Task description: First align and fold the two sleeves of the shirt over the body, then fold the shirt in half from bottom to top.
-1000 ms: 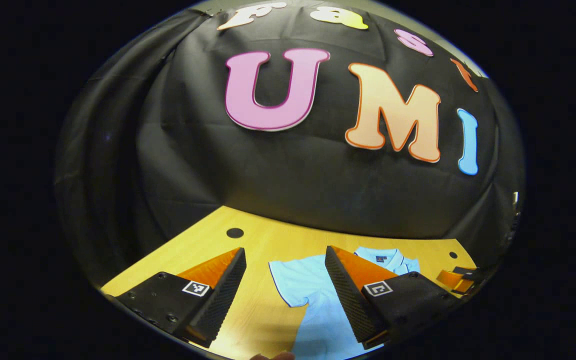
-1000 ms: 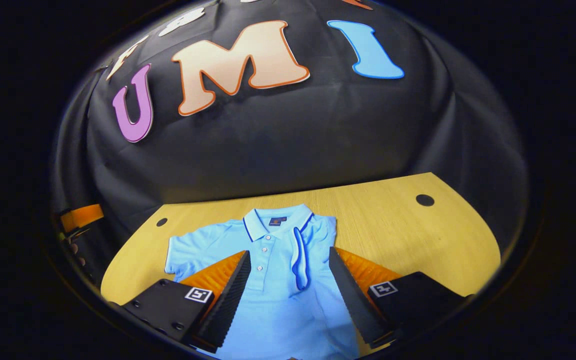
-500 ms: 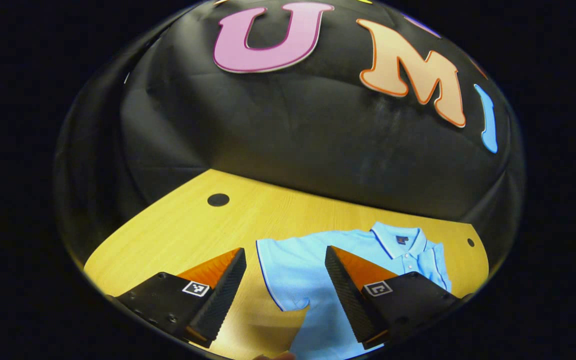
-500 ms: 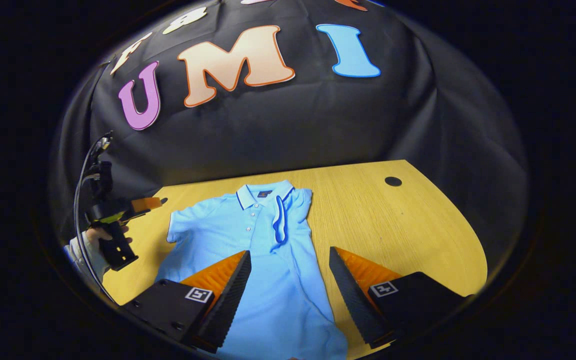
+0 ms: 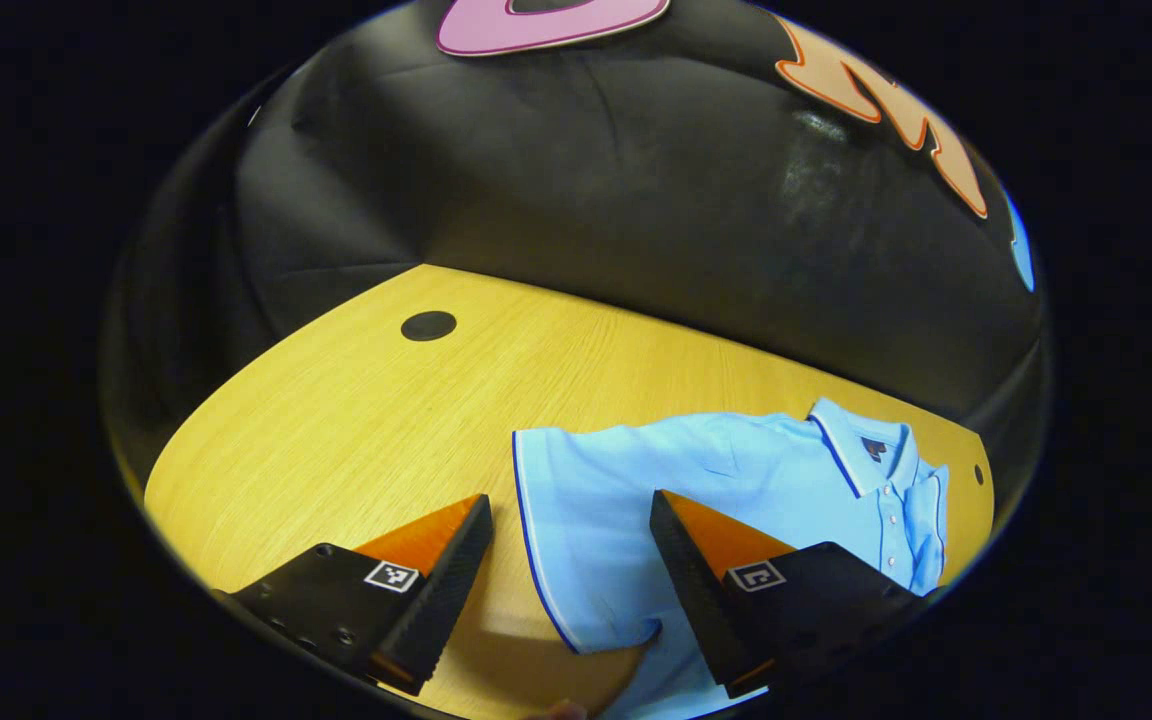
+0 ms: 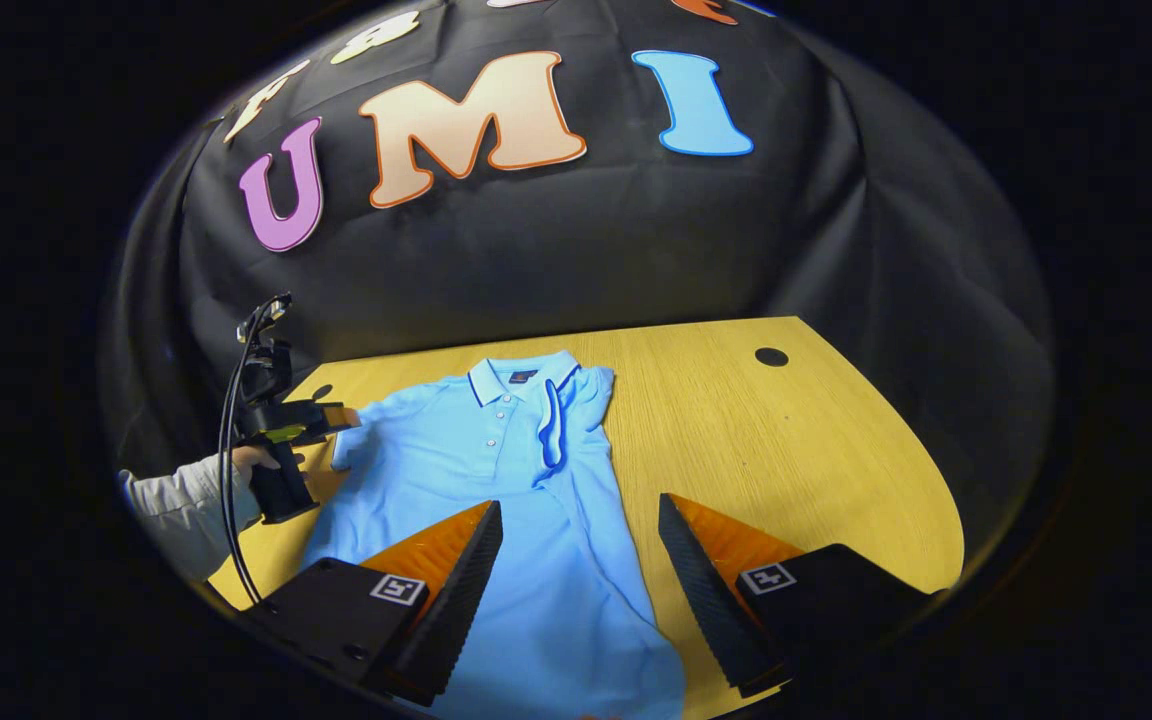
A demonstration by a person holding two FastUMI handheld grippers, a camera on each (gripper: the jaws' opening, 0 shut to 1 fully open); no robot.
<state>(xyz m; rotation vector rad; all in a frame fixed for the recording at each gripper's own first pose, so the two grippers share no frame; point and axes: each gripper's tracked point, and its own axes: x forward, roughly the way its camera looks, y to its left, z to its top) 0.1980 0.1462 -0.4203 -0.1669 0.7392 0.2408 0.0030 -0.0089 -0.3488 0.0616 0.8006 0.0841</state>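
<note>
A light blue polo shirt point(image 6: 456, 470) with dark trim lies flat on the wooden table point(image 6: 786, 440), collar toward the wall. Its right sleeve point(image 6: 551, 430) is folded over the chest. The other sleeve point(image 5: 586, 510) is spread out sideways, and its hem lies between the fingers of my open left gripper point(image 5: 568, 500), which hovers just above it. In the right gripper view that left gripper point(image 6: 336, 418) is at the sleeve's edge, held by a hand point(image 6: 251, 460). My right gripper point(image 6: 580, 502) stands open above the shirt's lower body, holding nothing.
The table has a round dark hole point(image 6: 771, 356) at the far right and another point(image 5: 428, 325) at the far left. Bare wood point(image 5: 336, 420) stretches left of the shirt. A pale sleeve point(image 6: 176, 495) reaches in from the left.
My left gripper has tipped down and moved in over the spread sleeve. The right gripper has drawn back a little from the shirt, staying open.
</note>
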